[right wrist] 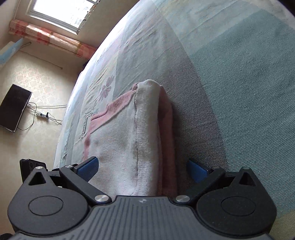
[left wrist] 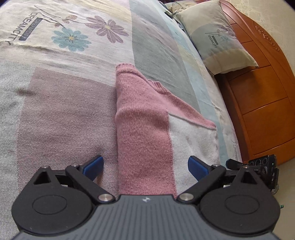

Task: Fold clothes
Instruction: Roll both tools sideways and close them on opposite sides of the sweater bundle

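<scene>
- Left wrist view: the big bed (left wrist: 64, 103) fills the space ahead of the fingers, with a blanket of pale, grey, purple and green squares and flowers on it.
- A brown wooden headboard (left wrist: 261, 103) stands far off to the right of the fingers.
- A pillow (left wrist: 219, 37) leans on that headboard, far ahead and to the right.
- The pink and white sweater (left wrist: 145, 129) lies folded on the bed. It runs straight ahead from between the two fingers, and its near end goes under the gripper body.
- The pink part is on the left side and the white part is on the right side, close to the right finger.
- The left gripper (left wrist: 145, 167) has its blue fingers (left wrist: 93, 167) spread wide, one on each side of the sweater. They hold nothing.
- Right wrist view: the sweater (right wrist: 129, 140) lies between the fingers here too, with a white fold on top and pink edges under it.
- The right gripper (right wrist: 142, 169) is spread wide as well. Its blue fingers (right wrist: 88, 168) sit on both sides of the cloth and do not pinch it.
- A window (right wrist: 62, 11) shows far ahead on the left.
- A black flat screen (right wrist: 14, 109) lies on the floor, far left of the fingers.
- Thin wires and a power strip (right wrist: 42, 115) lie just beside the screen.
</scene>
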Demonstrator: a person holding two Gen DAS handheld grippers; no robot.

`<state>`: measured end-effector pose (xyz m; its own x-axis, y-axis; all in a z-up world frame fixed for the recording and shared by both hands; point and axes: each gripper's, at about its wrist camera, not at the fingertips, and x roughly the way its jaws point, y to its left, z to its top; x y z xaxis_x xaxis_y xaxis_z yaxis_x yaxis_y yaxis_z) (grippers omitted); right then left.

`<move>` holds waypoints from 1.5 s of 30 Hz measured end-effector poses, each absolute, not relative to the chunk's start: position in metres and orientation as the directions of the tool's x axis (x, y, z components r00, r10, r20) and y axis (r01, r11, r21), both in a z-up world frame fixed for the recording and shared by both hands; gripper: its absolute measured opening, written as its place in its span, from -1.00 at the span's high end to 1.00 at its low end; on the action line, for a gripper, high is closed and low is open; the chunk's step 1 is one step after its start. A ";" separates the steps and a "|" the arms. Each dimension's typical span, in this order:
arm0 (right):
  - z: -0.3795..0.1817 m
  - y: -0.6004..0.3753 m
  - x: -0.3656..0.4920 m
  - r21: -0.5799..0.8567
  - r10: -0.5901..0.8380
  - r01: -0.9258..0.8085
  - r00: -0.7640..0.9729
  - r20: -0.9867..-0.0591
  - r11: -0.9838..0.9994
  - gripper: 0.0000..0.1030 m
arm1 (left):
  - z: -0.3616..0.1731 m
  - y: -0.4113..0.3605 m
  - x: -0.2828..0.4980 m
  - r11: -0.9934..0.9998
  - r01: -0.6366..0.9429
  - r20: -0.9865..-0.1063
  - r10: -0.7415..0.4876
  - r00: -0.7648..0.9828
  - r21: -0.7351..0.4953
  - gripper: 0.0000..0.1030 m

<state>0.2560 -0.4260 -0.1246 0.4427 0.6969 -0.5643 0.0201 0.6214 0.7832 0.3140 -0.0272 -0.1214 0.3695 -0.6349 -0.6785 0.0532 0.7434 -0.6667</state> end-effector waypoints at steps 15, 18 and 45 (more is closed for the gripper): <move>-0.136 -0.421 0.264 0.862 0.798 0.003 0.378 -0.470 0.506 -1.00 | -0.139 -0.034 0.324 0.596 -0.008 -0.577 -0.775 0.257 -0.803 -0.96; -0.136 -0.421 0.262 0.866 0.806 -0.006 0.370 -0.463 0.500 -1.00 | -0.145 -0.032 0.333 0.561 -0.046 -0.554 -0.796 0.245 -0.827 -0.96; -0.137 -0.399 0.277 0.883 0.821 -0.045 0.392 -0.415 0.468 -1.00 | -0.145 -0.066 0.356 0.572 -0.017 -0.567 -0.808 0.157 -0.820 -0.96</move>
